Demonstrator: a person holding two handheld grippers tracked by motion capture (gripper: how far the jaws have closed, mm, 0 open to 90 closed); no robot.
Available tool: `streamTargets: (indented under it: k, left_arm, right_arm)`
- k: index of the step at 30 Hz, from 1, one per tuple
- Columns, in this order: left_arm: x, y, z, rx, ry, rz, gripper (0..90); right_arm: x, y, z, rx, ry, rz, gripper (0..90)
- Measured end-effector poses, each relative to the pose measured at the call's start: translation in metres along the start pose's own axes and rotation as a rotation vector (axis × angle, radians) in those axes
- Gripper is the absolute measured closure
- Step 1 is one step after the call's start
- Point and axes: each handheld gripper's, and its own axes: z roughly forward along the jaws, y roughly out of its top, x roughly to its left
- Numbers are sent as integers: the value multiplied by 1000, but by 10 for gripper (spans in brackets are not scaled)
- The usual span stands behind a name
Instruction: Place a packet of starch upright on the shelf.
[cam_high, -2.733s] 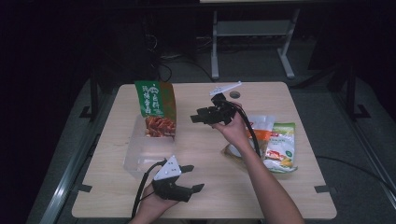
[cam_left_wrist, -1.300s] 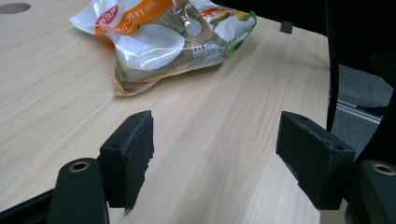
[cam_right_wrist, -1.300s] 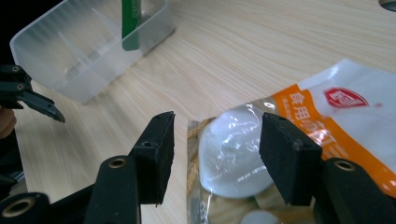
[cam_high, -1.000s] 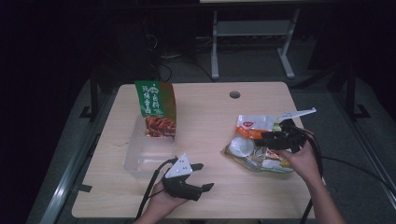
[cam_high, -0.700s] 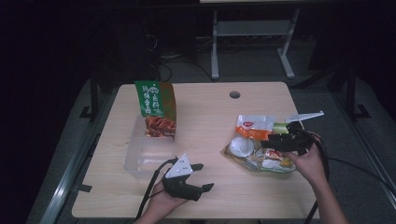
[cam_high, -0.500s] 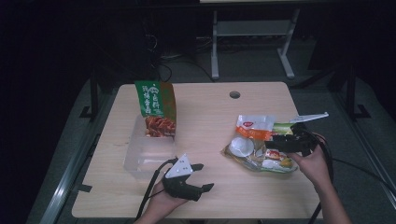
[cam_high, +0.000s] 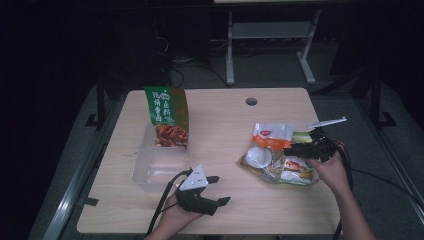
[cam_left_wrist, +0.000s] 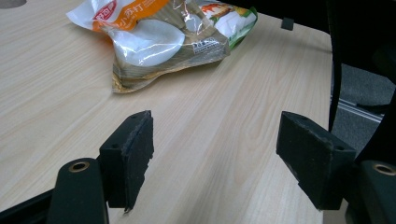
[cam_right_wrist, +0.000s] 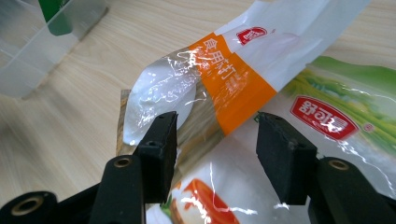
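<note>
Two grippers, both spread: right gripper (cam_right_wrist: 212, 135) hangs over the packets (cam_high: 272, 155) at the surface's (cam_high: 220, 120) four o'clock, gripping nothing; left gripper (cam_high: 212, 192) rests at six o'clock.

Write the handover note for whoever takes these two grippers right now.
Right gripper: jaws open, poised over the orange-banded packet on the pile of snack packets at the table's right; nothing gripped yet.
Left gripper: open, empty, low over the near table edge.
Clear plastic bin at the left already holds the green pouch, standing upright.
Left, as it seems: close on the orange-banded packet, carry it to the bin, then the remaining packets.
</note>
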Motion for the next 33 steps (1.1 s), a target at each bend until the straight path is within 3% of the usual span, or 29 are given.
streamTargets:
  k: [4, 12, 17, 27, 33]
  left_arm:
    - [2, 0, 1, -2, 1, 0, 273]
    - [3, 1, 6, 3, -3, -7, 274]
    - [2, 1, 6, 7, -4, 3, 274]
    - [2, 1, 2, 1, 3, 4, 273]
    - [1, 1, 4, 0, -1, -3, 274]
  right_arm:
    - [-3, 3, 9, -5, 21, 22, 539]
    - [-9, 13, 15, -7, 23, 46, 555]
    - [-12, 15, 10, -52, 2, 47, 552]
    - [-19, 9, 6, -14, -54, 78, 520]
    - [-20, 7, 13, -7, -39, 91, 523]
